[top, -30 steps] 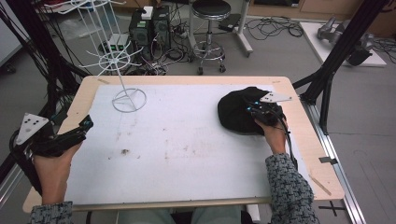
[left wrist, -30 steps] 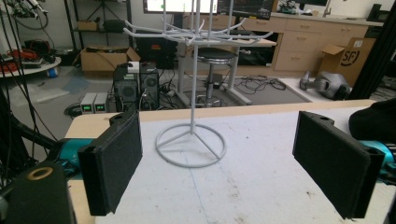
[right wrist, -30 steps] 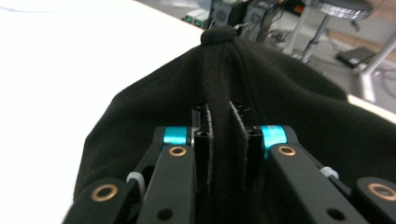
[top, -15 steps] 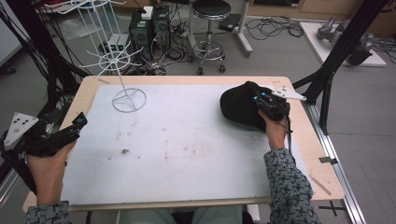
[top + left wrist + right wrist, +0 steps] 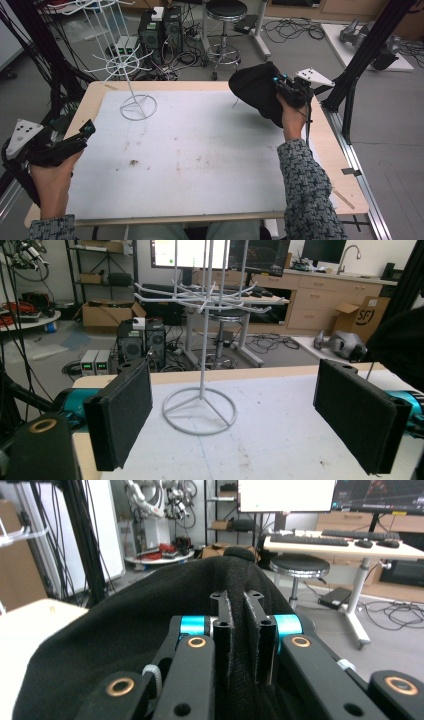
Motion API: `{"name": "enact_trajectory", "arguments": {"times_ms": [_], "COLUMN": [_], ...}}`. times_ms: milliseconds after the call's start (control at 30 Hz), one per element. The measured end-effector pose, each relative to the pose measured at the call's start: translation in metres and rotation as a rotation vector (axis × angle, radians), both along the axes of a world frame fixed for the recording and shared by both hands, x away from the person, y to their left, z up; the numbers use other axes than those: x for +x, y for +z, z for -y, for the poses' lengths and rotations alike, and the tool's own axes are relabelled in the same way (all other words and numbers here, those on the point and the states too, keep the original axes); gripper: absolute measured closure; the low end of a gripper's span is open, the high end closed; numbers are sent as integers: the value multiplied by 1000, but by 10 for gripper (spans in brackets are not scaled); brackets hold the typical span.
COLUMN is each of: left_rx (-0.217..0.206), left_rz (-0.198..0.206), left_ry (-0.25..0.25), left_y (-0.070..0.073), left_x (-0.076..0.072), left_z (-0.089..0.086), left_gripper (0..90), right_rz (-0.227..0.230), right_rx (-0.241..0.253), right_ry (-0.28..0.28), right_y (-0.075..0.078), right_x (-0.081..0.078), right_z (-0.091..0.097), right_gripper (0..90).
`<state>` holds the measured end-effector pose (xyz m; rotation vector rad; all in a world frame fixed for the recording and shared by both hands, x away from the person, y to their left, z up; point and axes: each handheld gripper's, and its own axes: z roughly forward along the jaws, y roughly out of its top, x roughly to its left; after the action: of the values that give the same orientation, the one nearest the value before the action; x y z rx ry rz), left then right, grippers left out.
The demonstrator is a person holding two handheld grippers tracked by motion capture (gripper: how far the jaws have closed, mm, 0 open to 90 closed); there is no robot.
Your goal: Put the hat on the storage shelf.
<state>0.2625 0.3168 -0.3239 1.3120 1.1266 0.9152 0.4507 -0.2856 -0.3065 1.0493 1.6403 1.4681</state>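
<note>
One black hat (image 5: 257, 92) has risen off the tabletop's (image 5: 200, 150) far right corner in your right gripper (image 5: 287, 89), jaws closed on it, likely for the wire rack (image 5: 132, 65); your left gripper (image 5: 75, 140) waits wide open, empty.

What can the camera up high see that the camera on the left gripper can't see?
The high view alone has the person's hands, the right gripper shut on the black hat and lifting it off the table, plus the patterned sleeve. The left gripper view alone looks along its own wide-open black pads, with monitors and wooden cabinets behind. Both share the white wire rack, the round stool and the table.
</note>
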Motion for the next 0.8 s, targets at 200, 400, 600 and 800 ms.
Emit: {"name": "enact_trajectory", "arguments": {"times_ms": [200, 400, 600, 800], "left_rx": [-3, -12, -19, -19], "left_rz": [3, 5, 5, 4], "left_ry": [-4, -9, -11, -10], "left_y": [1, 2, 2, 2], "left_x": [-1, -1, -1, -2], "left_z": [0, -3, -3, -5], "left_gripper": [161, 162, 162, 161], "right_rz": [44, 69, 97, 135], "right_rx": [20, 34, 47, 44], "right_ry": [-6, 17, 26, 41], "right_y": [27, 56, 76, 103], "right_x": [7, 14, 19, 24], "right_z": [-24, -50, -69, -92], "right_gripper": [841, 841, 841, 841]}}
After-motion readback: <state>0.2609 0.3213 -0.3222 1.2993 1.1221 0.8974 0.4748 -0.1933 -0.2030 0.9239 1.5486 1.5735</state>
